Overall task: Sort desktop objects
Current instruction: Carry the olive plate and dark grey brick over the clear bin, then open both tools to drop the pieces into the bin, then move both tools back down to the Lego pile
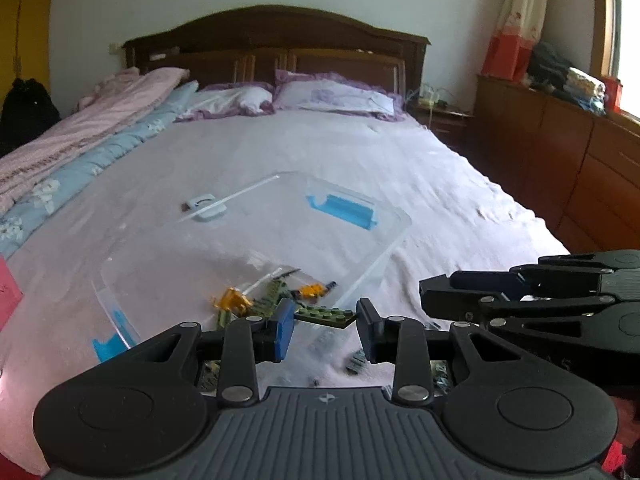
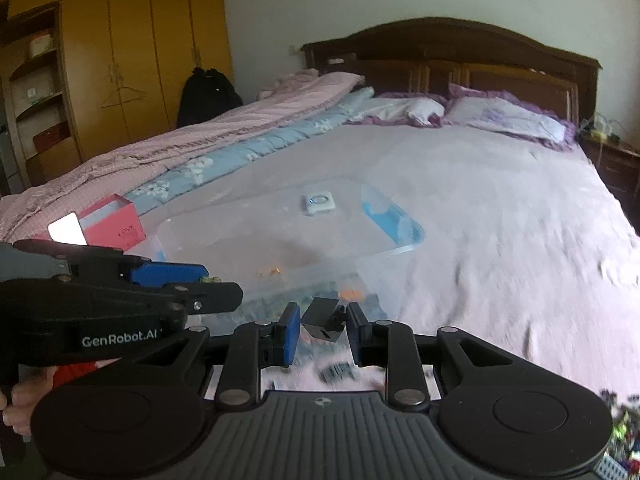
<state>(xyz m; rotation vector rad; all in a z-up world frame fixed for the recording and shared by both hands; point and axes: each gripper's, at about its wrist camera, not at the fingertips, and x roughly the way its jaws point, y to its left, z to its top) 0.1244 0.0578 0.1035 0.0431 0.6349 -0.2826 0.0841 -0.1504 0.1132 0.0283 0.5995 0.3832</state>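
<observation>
My left gripper (image 1: 325, 326) is shut on a flat green studded brick plate (image 1: 326, 315), held just above the near part of a clear plastic bin (image 1: 394, 236) with blue latches. Inside the bin lie orange and green brick pieces (image 1: 264, 300). My right gripper (image 2: 323, 326) is shut on a small black brick piece (image 2: 322, 322), near the bin's front edge (image 2: 412, 245). The right gripper shows in the left wrist view (image 1: 428, 292); the left gripper shows in the right wrist view (image 2: 224, 286).
The bin sits on a bed with a pale pink sheet (image 1: 400, 160). A small white device (image 1: 208, 209) lies beyond the bin. A pink box (image 2: 114, 226) stands at the left. Loose dark pieces (image 2: 336, 372) lie below the right gripper. Folded quilts (image 1: 80, 136) line the left side.
</observation>
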